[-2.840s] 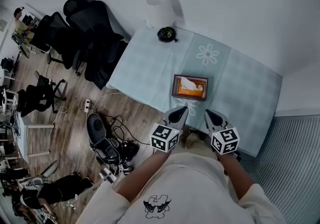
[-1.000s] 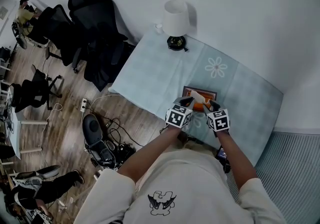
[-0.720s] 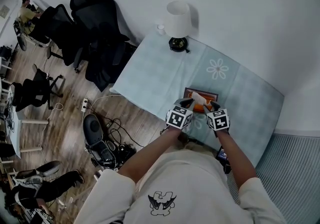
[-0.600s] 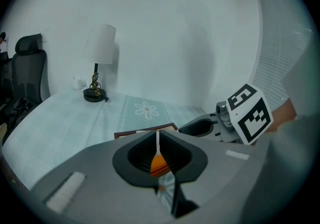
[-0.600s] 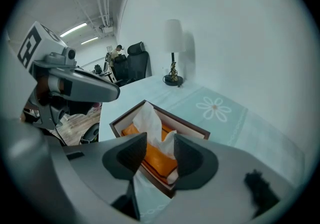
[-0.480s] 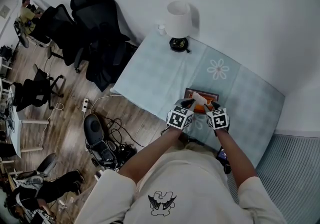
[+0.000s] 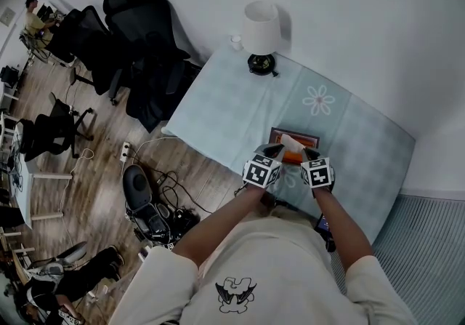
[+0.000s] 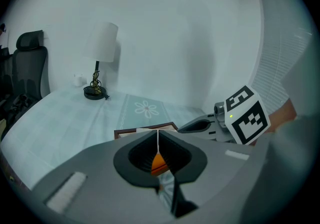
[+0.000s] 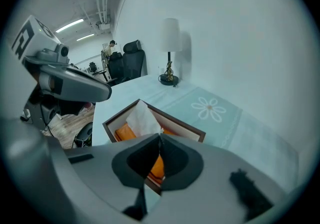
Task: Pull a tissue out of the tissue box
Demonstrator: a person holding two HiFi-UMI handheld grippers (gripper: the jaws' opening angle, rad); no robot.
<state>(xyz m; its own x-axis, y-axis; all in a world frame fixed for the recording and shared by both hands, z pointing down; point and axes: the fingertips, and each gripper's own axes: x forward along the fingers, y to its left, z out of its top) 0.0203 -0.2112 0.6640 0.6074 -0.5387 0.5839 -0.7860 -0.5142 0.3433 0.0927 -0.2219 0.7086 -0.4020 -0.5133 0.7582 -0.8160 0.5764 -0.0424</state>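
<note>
A brown tissue box with an orange inside stands near the table's front edge; a white tissue sticks up from it. In the right gripper view the tissue rises from the box, and its near corner runs into the tips of my right gripper. Those jaws have just been closing and now pinch that corner. My right gripper is at the box's right front. My left gripper is at the left front corner; its jaws meet, empty, just before the box's rim.
A lamp and a small white cup stand at the table's far left corner. The pale cloth has a daisy print. Black office chairs and floor cables lie left of the table.
Since the earliest frame both grippers have come forward from the table's front edge to the box. Over the last second they have hardly shifted.
</note>
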